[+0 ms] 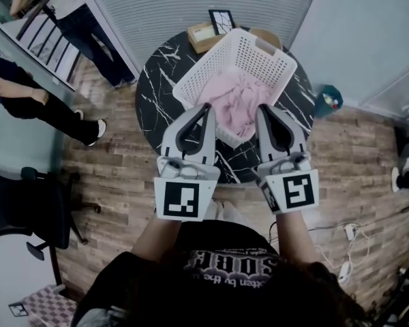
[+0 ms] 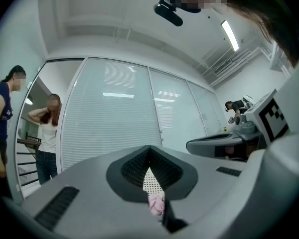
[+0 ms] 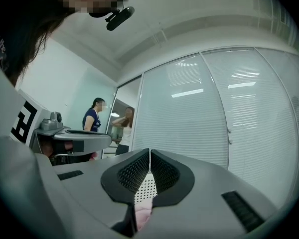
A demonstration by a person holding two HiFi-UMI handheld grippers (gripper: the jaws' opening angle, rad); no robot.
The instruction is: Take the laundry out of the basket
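A white mesh basket [image 1: 275, 65] stands tilted on a round black marble table [image 1: 155, 82], with pink laundry [image 1: 233, 98] heaped inside. My left gripper [image 1: 206, 107] and right gripper [image 1: 264, 107] are held side by side over the table's near edge, their tips at the near side of the pink pile. Both are shut with nothing between the jaws. In the left gripper view the gripper [image 2: 149, 148] has its jaws pressed together, and below them show a strip of basket [image 2: 149, 182] and laundry [image 2: 157, 205]. The right gripper [image 3: 149, 151] looks the same over the basket [image 3: 147, 187] and laundry [image 3: 142, 216].
A cardboard box [image 1: 202, 37] and a framed picture [image 1: 221, 20] sit at the table's far side. Two people [image 1: 61, 111] stand at the left by a glass wall. An office chair [image 1: 20, 206] is lower left. A teal object [image 1: 329, 99] and cables [image 1: 346, 251] lie on the floor.
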